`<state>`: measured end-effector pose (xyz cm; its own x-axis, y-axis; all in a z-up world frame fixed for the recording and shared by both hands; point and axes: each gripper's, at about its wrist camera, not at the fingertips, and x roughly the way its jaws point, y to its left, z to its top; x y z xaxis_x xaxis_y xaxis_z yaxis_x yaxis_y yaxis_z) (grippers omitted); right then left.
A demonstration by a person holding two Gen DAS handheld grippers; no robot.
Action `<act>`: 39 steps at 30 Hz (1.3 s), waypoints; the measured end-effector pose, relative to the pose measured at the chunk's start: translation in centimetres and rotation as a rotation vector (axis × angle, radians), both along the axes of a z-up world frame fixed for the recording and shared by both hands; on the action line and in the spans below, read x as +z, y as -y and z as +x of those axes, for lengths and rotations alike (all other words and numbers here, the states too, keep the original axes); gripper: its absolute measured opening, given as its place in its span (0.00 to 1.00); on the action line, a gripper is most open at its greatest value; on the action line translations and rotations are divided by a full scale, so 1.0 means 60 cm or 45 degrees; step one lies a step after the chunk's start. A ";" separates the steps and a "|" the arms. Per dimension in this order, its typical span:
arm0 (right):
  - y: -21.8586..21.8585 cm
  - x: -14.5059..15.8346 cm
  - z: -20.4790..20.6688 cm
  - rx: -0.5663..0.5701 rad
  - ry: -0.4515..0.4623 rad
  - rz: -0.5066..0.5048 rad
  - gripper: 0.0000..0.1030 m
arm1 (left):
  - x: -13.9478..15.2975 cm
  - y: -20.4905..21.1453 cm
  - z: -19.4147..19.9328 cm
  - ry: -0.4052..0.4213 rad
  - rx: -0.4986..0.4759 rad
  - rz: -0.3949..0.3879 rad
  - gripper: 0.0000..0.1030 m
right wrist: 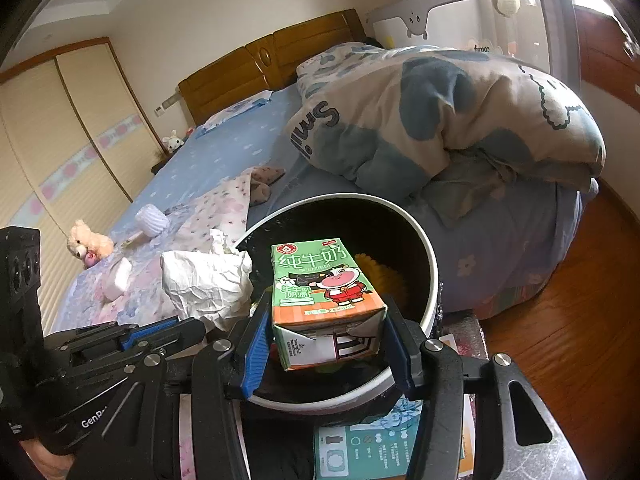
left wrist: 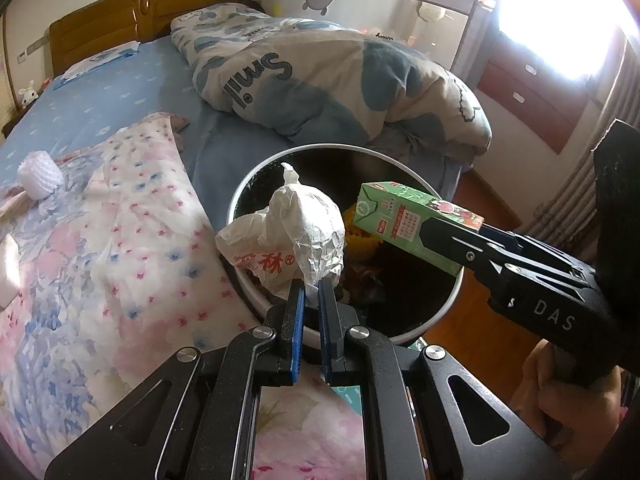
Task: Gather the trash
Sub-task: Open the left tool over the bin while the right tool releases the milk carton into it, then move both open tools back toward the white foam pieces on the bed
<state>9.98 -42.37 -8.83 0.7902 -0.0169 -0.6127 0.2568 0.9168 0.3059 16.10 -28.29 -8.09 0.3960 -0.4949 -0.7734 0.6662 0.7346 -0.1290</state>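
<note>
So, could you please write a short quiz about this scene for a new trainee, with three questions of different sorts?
1. True or false: the right gripper holds a green milk carton over the trash bin.
2. Multiple choice: what is the left gripper pinching? A) a teddy bear B) a crumpled white paper bag C) a pillow
3. Fill in: the white foam fruit net lies on the ____.

Key:
1. True; its jaws clamp the carton's sides.
2. B; the bag has red print and hangs at the bin's rim.
3. Bed, on the floral blanket, not yet collected.
</note>
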 end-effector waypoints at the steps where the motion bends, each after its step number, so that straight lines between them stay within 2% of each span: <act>1: 0.001 0.000 0.001 0.000 -0.001 0.002 0.50 | 0.000 0.001 0.000 -0.002 -0.002 0.001 0.06; 4: 0.005 0.000 0.003 -0.006 0.000 0.009 0.50 | 0.002 -0.002 0.002 -0.010 -0.002 -0.006 0.14; 5: 0.005 0.001 0.003 -0.005 -0.001 0.013 0.51 | 0.002 -0.003 0.003 -0.013 0.004 -0.007 0.27; 6: 0.007 0.000 0.005 -0.002 -0.004 0.024 0.51 | 0.002 -0.006 0.005 -0.013 0.017 -0.007 0.45; 8: 0.009 0.000 0.005 -0.010 -0.005 0.033 0.52 | 0.005 -0.015 0.004 0.004 0.041 -0.021 0.53; 10: 0.010 0.000 0.005 -0.014 -0.005 0.042 0.64 | 0.006 -0.025 0.005 -0.003 0.057 -0.030 0.53; 11: 0.010 0.000 0.003 -0.017 0.001 0.047 0.66 | 0.007 -0.030 0.005 -0.006 0.067 -0.034 0.53; 17: -0.003 0.005 0.001 -0.011 0.017 0.056 0.67 | 0.004 -0.071 0.003 -0.007 0.135 -0.045 0.55; 23: -0.033 0.017 0.004 0.032 0.046 0.059 0.75 | -0.004 -0.137 0.005 -0.011 0.244 -0.041 0.58; 31: -0.106 0.031 0.031 0.160 0.070 0.053 0.88 | -0.020 -0.244 0.024 -0.069 0.452 -0.065 0.60; 39: -0.186 0.030 0.073 0.313 0.063 0.045 0.90 | -0.034 -0.343 0.044 -0.089 0.642 -0.064 0.65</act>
<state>14.38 -31.22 -7.01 0.7970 0.1999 -0.5700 0.0116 0.9384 0.3454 18.75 -7.73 -10.16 0.5435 -0.2927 -0.7868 0.2189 0.9542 -0.2038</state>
